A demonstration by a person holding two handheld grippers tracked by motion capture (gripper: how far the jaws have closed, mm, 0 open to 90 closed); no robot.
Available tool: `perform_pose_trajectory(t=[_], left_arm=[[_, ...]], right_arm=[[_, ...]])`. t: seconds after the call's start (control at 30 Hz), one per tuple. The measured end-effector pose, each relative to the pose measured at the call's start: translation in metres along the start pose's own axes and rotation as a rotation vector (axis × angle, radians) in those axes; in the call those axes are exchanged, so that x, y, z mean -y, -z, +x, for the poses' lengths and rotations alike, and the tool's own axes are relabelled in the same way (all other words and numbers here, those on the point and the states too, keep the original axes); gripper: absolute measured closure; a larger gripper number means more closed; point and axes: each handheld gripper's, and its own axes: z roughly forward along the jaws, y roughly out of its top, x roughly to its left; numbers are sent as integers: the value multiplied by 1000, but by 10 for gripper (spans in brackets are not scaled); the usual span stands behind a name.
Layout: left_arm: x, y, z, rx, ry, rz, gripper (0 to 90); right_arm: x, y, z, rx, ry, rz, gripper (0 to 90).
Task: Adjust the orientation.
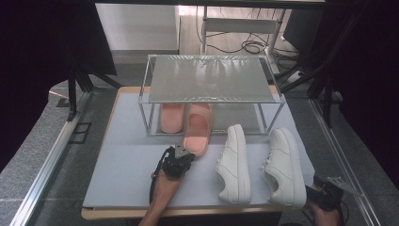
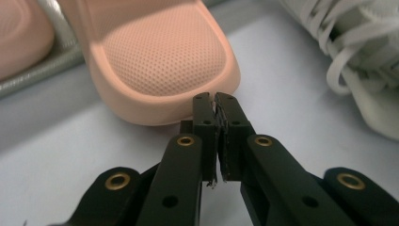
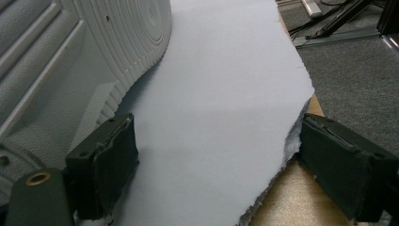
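At the table's near right corner the right gripper [image 3: 214,165] gapes wide over the grey mat [image 3: 216,84] — its own view alone shows a white sneaker [image 3: 70,61] sole beside one jaw. Farther in, the left gripper [image 2: 216,106] is pinched closed, empty, at the pink slide sandal [image 2: 160,66], whose heel is near, long axis running near-to-far, toe hidden under the wire rack [image 1: 211,77].

The pink slipper [image 2: 160,61] looks like matt foam with a finely dimpled footbed; the white sneaker [image 3: 70,61], at ten o'clock, shows ribbed rubber sole.
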Motion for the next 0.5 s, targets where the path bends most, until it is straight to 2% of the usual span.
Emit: perform_pose_trajectory(t=[0.23, 0.33, 0.5], left_arm=[[-10, -5, -1, -8, 5, -25, 852], [-12, -8, -7, -17, -20, -19, 839], [-17, -14, -6, -28, -25, -15, 852]], right_arm=[[0, 0, 0, 0, 1, 0, 126], [0, 0, 0, 0, 0, 0, 126], [0, 0, 0, 0, 1, 0, 126]])
